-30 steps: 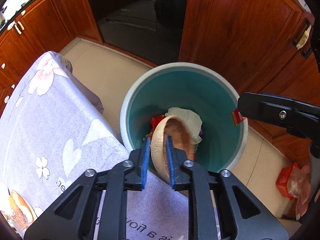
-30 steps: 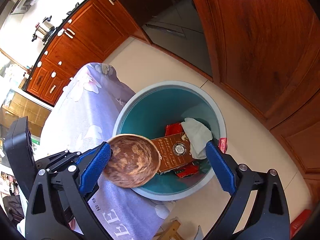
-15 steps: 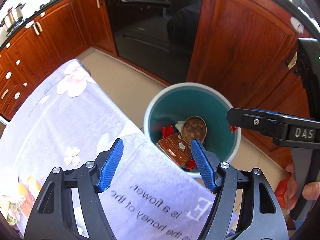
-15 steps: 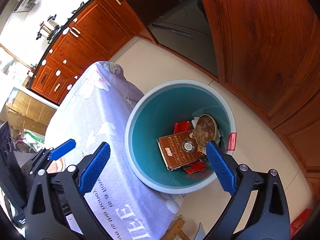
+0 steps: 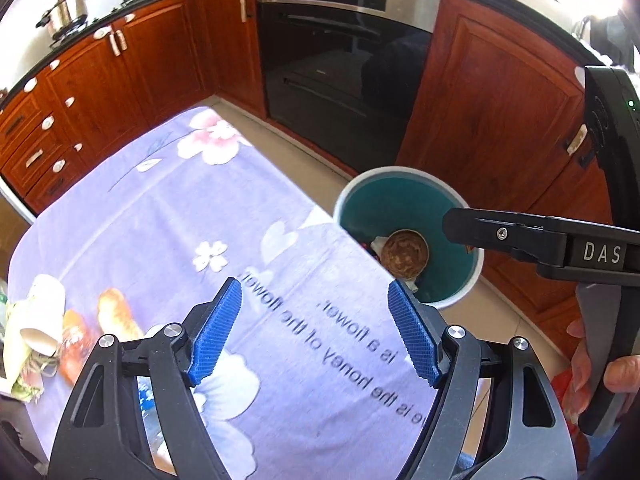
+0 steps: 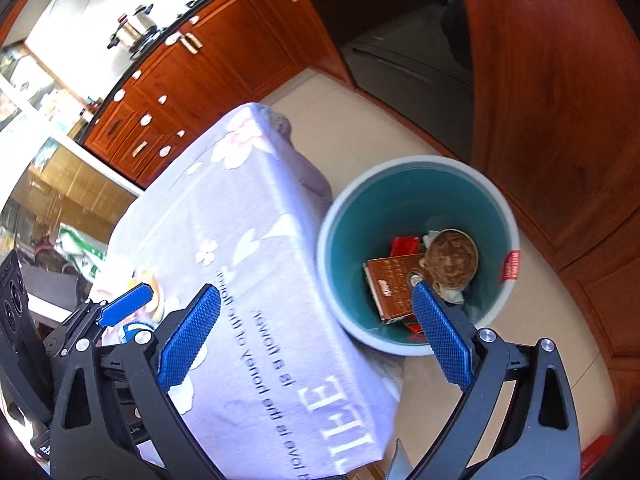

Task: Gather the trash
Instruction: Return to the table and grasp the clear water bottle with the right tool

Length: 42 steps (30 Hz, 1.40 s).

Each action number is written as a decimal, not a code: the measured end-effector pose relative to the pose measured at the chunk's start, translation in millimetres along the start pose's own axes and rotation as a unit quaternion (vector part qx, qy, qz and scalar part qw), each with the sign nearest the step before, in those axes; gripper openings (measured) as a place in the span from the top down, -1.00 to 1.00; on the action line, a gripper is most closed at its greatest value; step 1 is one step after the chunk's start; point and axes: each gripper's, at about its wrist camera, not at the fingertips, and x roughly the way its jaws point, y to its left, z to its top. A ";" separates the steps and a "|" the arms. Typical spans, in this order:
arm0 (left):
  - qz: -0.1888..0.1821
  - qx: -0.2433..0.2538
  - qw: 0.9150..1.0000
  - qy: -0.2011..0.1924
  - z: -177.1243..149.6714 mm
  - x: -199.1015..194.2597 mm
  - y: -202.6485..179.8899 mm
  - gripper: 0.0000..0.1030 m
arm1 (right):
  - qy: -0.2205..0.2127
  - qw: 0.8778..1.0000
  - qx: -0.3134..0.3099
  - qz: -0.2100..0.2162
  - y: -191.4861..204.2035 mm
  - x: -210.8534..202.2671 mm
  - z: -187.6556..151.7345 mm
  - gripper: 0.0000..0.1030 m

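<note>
Hovering above the lavender flowered cloth of the counter (image 5: 168, 216), the left tool (image 5: 316, 326) has its blue pads spread wide and holds nothing. The right tool (image 6: 316, 336) is also wide open and empty, and it looks down past the counter edge.

Ahead and to the right of the left tool stands the round white bin with a teal inside (image 5: 460, 280), on the floor just beside the counter, probably so that trash can go in with a short reach. Inside it lies a brown round paper bowl (image 6: 452, 258), resting on a brown flat carton (image 6: 394, 284) and red wrappers (image 6: 404, 245).

To the far left of the left tool, more things wait on the cloth: a white paper cup on its side (image 5: 34, 338) and an orange piece that looks like bread (image 5: 116, 314), though blur makes this unsure. As a judgement, the left tool is open because it is ready for the next pickup there.
</note>
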 end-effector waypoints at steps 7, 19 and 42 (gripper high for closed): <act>0.022 -0.033 0.999 -0.010 -28.1 -28.8 42.9 -0.63 | 0.014 0.999 -0.037 0.013 47.2 8.2 -9.8 -0.80; 0.074 -0.124 0.989 -0.015 -94.8 -71.6 149.2 -0.81 | 0.066 0.991 -0.114 0.037 141.2 49.1 -35.2 -0.80; 0.109 -0.242 0.964 -0.009 -163.1 -94.3 282.7 -0.83 | 0.174 0.957 -0.224 0.056 268.8 159.5 -81.5 -0.80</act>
